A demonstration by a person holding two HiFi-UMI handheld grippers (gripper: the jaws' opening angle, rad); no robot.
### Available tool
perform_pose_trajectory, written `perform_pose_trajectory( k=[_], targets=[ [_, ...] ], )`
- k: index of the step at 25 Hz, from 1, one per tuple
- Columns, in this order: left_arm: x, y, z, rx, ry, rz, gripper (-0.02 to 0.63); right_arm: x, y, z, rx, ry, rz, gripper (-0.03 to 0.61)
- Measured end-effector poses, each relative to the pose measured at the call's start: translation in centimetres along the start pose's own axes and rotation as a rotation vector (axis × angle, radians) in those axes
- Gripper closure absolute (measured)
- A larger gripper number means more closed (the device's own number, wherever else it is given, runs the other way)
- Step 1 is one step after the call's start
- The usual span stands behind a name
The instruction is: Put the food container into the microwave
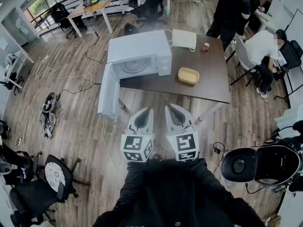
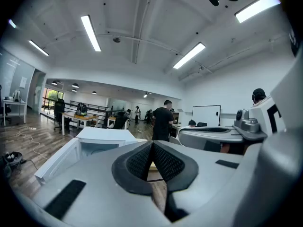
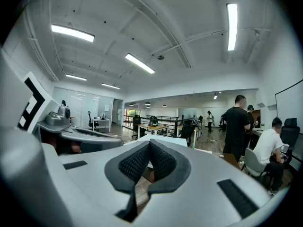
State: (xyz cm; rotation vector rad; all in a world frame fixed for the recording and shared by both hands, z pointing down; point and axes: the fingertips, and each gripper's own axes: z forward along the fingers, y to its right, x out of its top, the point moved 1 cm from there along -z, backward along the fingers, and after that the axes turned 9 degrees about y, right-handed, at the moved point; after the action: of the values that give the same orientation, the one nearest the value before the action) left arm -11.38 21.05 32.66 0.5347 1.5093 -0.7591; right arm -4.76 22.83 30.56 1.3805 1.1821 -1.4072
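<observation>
In the head view the white microwave (image 1: 139, 56) stands at the left end of a dark brown table (image 1: 208, 86), its door (image 1: 108, 92) swung wide open to the left. The tan food container (image 1: 188, 75) sits empty on the table just right of the microwave. My left gripper (image 1: 149, 110) and right gripper (image 1: 168, 107) hang side by side near the table's front edge, well short of the container. Both are shut with nothing between the jaws. The left gripper view shows shut jaws with the open microwave (image 2: 97, 143) beyond; the right gripper view shows the right gripper (image 3: 149, 142) shut too.
A white box (image 1: 184, 39) and a small can (image 1: 205, 47) sit at the table's far edge. People stand and sit at the right (image 1: 229, 8). Cables (image 1: 61, 74) trail over the wood floor at the left. Office chairs (image 1: 47, 178) stand near left; a round black-and-white device (image 1: 258, 164) stands near right.
</observation>
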Motion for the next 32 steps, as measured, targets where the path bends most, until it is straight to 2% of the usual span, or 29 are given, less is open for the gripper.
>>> perform_pose_trajectory(
  k=[5, 18, 32],
  targets=[
    [0.3, -1.3, 0.1, 0.015, 0.005, 0.0, 0.581, -0.2, 0.0, 0.9, -0.006, 0.005, 0.051, 0.555],
    [-1.5, -4.2, 0.1, -0.006, -0.037, -0.008, 0.58, -2.8, -1.7, 3.0, -0.001, -0.059, 0.059, 0.555],
    [-3.3, -8.6, -1.1, -0.022, -0.09, -0.03, 0.58, -4.7, -5.5, 6.0, -0.019, -0.112, 0.061, 0.555]
  ],
)
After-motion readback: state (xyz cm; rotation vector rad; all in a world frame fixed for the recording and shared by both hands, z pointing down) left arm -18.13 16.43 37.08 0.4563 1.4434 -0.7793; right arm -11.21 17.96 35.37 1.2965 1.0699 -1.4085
